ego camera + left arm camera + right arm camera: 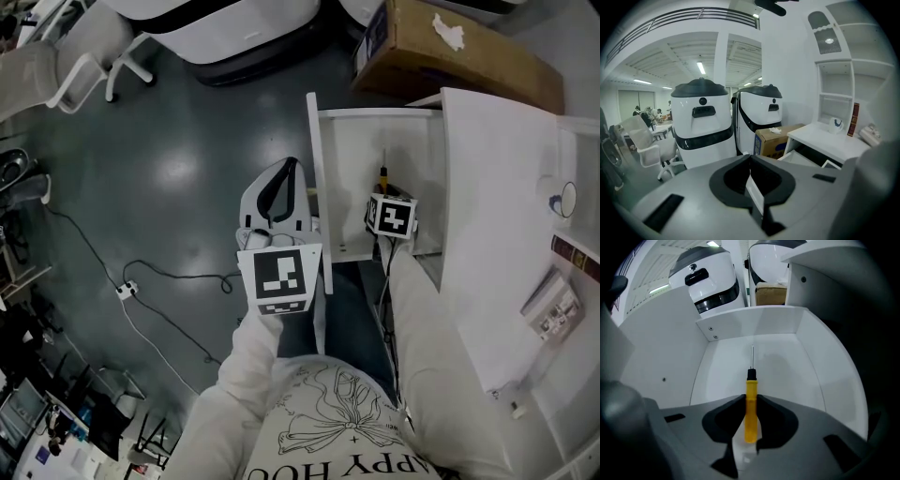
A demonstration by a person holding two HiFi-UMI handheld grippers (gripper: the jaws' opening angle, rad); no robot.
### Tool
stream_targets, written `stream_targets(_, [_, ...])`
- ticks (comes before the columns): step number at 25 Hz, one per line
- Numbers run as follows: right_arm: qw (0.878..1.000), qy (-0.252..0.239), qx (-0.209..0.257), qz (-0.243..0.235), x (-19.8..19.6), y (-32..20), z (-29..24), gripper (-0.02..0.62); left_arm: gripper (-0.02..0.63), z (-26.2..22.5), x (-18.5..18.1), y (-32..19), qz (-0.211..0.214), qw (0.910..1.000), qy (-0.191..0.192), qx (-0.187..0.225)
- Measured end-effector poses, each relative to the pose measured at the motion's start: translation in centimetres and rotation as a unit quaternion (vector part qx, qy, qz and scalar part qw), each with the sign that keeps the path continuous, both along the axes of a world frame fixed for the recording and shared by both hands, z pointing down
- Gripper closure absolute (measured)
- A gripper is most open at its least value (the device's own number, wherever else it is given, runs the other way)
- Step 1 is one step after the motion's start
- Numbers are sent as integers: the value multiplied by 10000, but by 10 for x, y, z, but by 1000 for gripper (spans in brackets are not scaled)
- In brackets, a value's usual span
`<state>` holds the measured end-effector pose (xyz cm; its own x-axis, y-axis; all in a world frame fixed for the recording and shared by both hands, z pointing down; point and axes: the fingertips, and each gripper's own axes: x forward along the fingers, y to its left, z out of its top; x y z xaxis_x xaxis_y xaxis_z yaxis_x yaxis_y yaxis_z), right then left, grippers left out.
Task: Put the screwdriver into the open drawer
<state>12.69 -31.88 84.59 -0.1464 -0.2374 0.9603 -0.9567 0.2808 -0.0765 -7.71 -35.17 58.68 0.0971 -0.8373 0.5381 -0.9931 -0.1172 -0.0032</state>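
Within drawer [787,362], right tongs [751,396] clamp screwdriver [751,385], grip hidden from head view

White sleeves [246,370], apparently floral-print shirt [337,427], grey tongs [289,173] with black-and-white marker cubes [279,279].

1. The drawer [352,159] stands out from the counter's [506,234] left side, over the floor [169,169].
2. The screwdriver [751,404] sits between the right hand-held gripper's [751,399] jaws, above the drawer's inside.
3. The left hand-held gripper [284,178] is left of the drawer front, outside it.
4. A box [450,56] lies behind the drawer.
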Motion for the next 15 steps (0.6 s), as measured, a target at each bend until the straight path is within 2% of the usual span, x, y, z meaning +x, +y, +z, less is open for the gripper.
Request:
stream_targets(12, [9997,-16,-56,246,7,0,10,518,600,5,-4,5,-31,10000,-3,-54])
stream_targets(15, [9995,-119,118,282,4,-5,2,474,601,3,-7,6,-66,10000,-2,-39])
